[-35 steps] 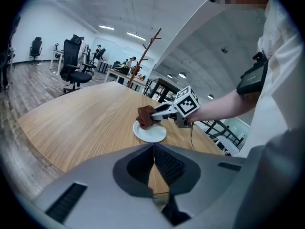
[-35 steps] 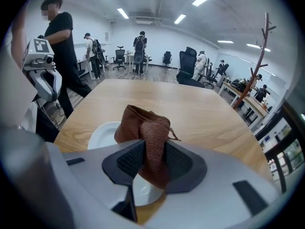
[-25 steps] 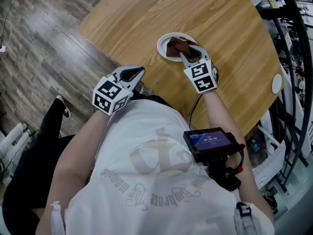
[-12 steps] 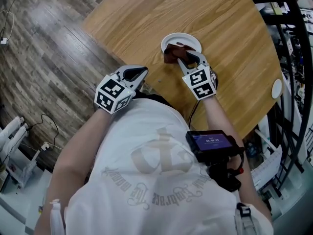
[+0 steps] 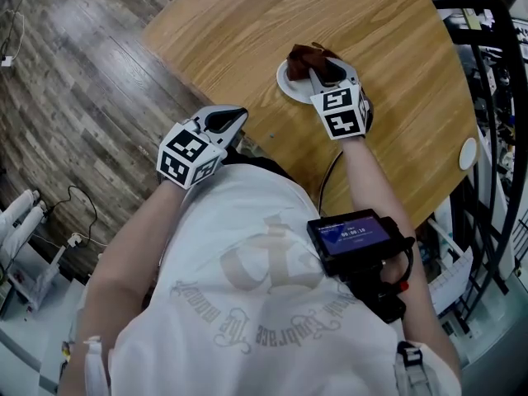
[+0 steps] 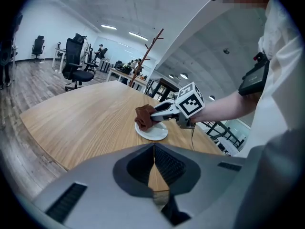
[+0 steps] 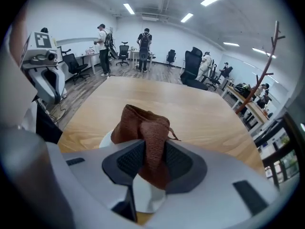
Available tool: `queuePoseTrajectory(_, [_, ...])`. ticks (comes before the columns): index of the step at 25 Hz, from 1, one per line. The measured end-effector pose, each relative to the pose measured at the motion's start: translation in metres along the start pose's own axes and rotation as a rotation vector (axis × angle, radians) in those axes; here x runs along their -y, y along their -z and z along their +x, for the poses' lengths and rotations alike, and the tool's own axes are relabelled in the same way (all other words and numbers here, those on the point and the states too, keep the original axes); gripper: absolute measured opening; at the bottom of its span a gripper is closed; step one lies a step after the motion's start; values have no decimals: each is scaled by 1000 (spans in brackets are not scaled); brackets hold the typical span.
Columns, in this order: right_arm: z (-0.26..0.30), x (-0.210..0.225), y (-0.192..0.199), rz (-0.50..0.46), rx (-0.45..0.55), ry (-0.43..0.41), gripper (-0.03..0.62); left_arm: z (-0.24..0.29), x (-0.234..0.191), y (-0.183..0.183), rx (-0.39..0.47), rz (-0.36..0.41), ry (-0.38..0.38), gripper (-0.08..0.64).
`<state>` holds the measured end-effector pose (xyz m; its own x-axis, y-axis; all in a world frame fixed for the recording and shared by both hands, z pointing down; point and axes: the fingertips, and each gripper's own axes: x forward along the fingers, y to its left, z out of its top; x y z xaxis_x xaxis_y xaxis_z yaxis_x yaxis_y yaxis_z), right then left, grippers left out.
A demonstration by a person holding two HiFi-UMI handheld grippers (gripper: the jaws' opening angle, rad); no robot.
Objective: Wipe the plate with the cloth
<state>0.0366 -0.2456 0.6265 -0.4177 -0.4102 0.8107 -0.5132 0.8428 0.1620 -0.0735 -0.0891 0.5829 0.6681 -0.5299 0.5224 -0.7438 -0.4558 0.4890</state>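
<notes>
A small white plate point(image 5: 290, 83) lies on the round wooden table point(image 5: 371, 23). My right gripper point(image 5: 319, 70) is shut on a bunched brown cloth point(image 5: 308, 57), which hangs over the plate's far rim. In the right gripper view the cloth point(image 7: 145, 130) fills the gap between the jaws, with the plate point(image 7: 148, 198) showing below. From the left gripper view, the cloth point(image 6: 144, 117) rests at the left edge of the plate point(image 6: 153, 133). My left gripper point(image 5: 223, 122) is shut and empty, held off the table's near edge.
A small white disc point(image 5: 468, 153) lies near the table's right edge. Black metal racks point(image 5: 495, 73) stand to the right. Wood floor point(image 5: 74, 73) lies to the left. Office chairs point(image 6: 76, 66) and standing people point(image 7: 143, 49) are far off.
My right gripper has carried the cloth across the plate, from its near-left side to its far rim. The left gripper has stayed in place.
</notes>
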Motion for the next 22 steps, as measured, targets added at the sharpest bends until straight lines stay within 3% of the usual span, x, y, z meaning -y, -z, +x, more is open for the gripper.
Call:
queuePoseTrajectory(3, [2,3,-10,39,20,16,127,2,0,0,0,-3,3,14])
queuePoseTrajectory(11, [0,-39,-16,61,54,-121,127,-2,-2,2,-3,4,12,14])
queuePoseTrajectory(18, [-11,-71,-5,-44,69,-227,127,1,-1,3,-9,18,27,14])
queuePoseTrajectory(22, [-22,-74,13,-123,47,-242,127,2,10,6,-15,26,41,14])
